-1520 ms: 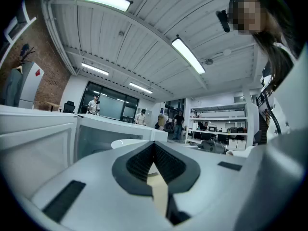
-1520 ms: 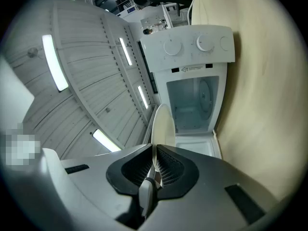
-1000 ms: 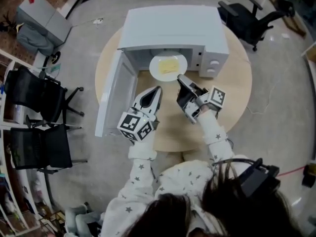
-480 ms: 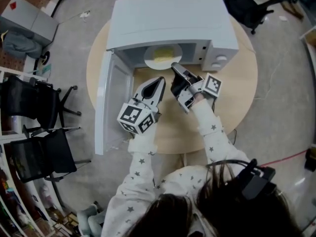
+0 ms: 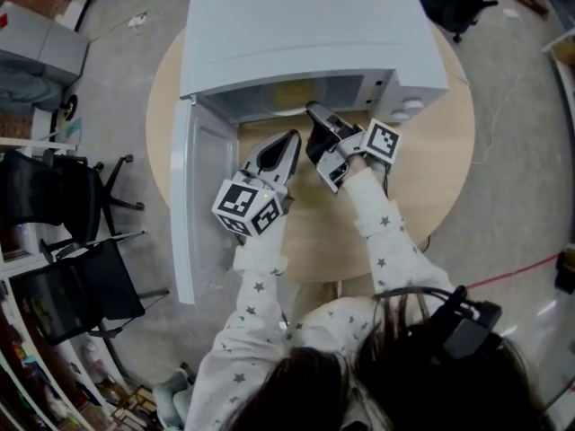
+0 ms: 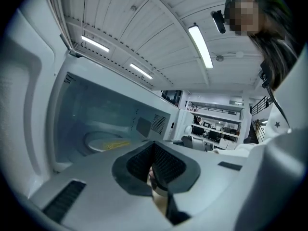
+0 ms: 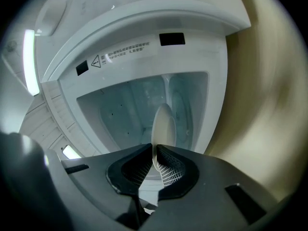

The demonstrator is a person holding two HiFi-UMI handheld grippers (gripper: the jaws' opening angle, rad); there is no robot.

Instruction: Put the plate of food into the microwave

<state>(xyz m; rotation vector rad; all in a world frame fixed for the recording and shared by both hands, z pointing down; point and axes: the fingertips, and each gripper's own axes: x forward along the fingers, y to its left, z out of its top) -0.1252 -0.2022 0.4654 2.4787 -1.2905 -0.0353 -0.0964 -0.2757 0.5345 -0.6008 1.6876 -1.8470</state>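
Note:
The white microwave (image 5: 296, 25) stands on a round wooden table (image 5: 431, 169) with its door (image 5: 202, 196) swung open to the left. The white plate (image 6: 108, 142) with yellow food lies inside the cavity; from the head view only a pale sliver (image 5: 286, 109) of it shows under the microwave's top. My right gripper (image 5: 314, 115) reaches into the opening, shut on the plate's rim (image 7: 162, 121), which its own view shows edge-on between the jaws (image 7: 155, 160). My left gripper (image 5: 289, 138) hovers just before the opening, left of the right one, shut and holding nothing (image 6: 156, 174).
The open door juts out over the table's left edge. Black office chairs (image 5: 63, 205) stand on the floor to the left, another chair (image 5: 458, 3) behind the microwave. The microwave's control knobs (image 5: 409, 106) sit right of the cavity.
The plate has gone from the microwave's threshold deep into the cavity, carried by my right gripper. Both grippers have moved forward towards the opening.

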